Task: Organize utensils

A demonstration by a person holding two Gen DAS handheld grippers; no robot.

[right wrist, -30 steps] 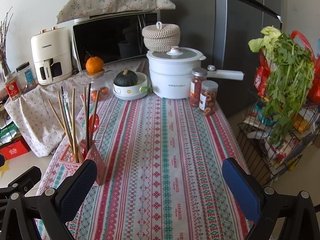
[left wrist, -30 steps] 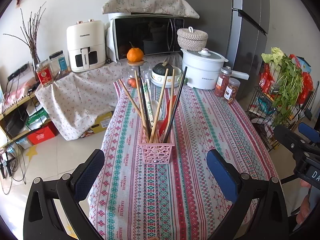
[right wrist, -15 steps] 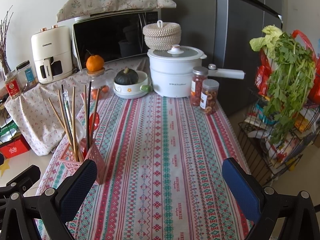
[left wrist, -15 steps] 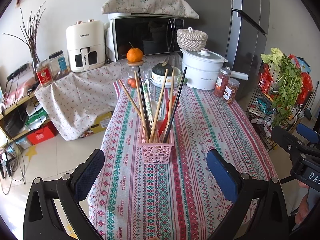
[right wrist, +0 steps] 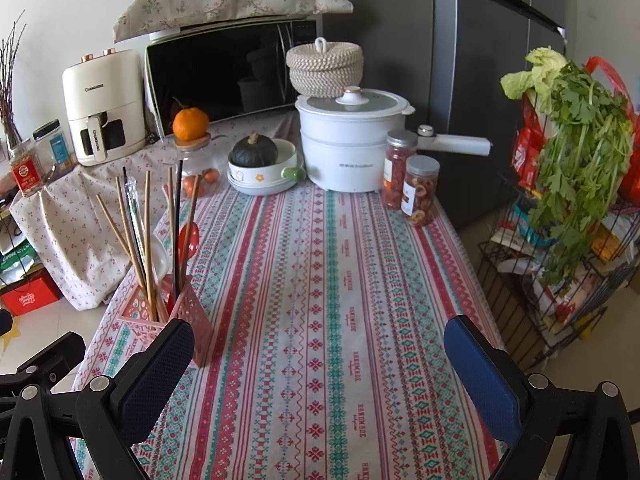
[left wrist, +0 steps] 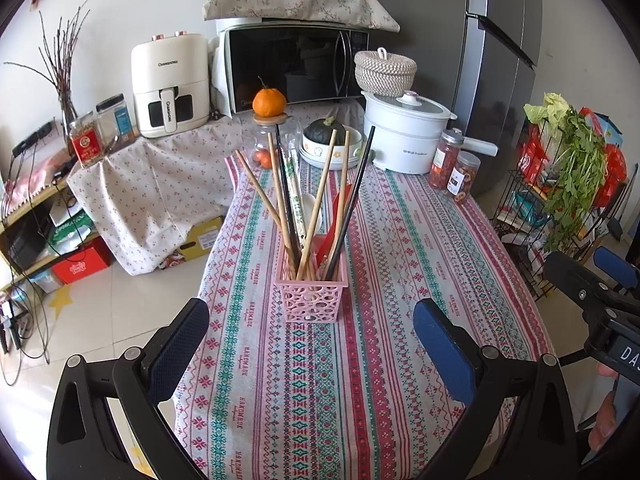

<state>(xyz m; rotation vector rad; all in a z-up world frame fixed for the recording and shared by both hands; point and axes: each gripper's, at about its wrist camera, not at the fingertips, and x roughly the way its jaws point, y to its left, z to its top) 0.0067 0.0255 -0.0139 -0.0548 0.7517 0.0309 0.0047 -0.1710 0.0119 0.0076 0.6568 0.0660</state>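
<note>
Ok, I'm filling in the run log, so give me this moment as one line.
left gripper: open, empty | right gripper: open, empty | chopsticks: upright in pink basket | table: no loose utensils

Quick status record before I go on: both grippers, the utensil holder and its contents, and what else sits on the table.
left gripper: open, empty, facing the holder from the near end of the table
right gripper: open, empty, over bare tablecloth
pink basket: upright on the striped tablecloth
contents: wooden chopsticks, black chopstick, red spoon, all standing and leaning
far end of table: white pot, two jars, bowl holding a green squash, glass jar topped by an orange
loose utensils on table: none visible
</note>
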